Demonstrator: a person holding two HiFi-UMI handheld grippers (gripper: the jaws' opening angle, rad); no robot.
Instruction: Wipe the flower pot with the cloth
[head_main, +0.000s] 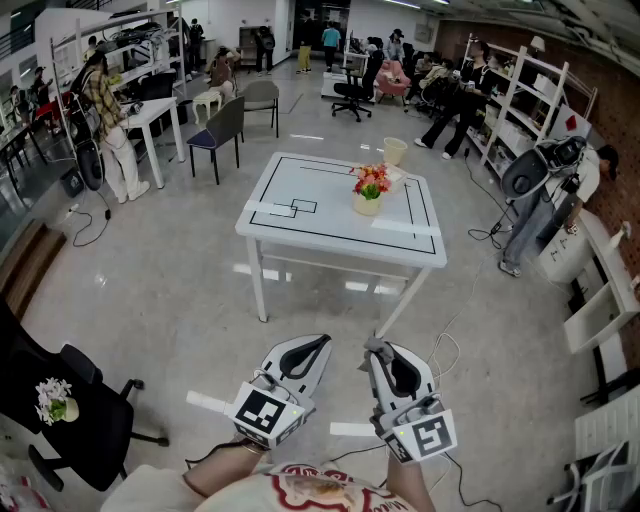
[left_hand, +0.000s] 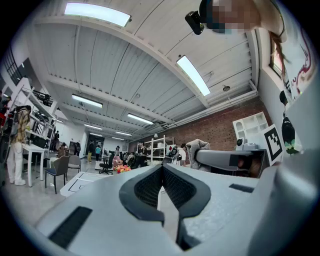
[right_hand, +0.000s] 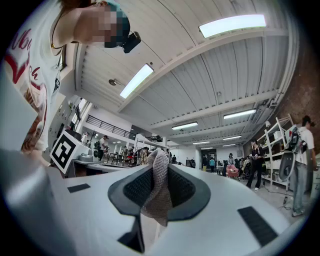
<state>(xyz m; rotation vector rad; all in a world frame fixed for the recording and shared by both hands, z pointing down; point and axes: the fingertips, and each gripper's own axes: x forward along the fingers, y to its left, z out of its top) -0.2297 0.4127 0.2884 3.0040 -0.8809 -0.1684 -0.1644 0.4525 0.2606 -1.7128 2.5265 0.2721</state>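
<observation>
Right gripper (head_main: 376, 348) clamped on the grey cloth (right_hand: 159, 192), carried ready for wiping; left gripper (head_main: 324, 341) closed, empty. The flower pot (head_main: 367, 204) stands on the white desk (head_main: 300, 228) well ahead, so an approach probably comes first.

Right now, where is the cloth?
In the right gripper view the cloth is pinched in the jaws of the right gripper, held well short of the white table that bears the flower pot.
</observation>
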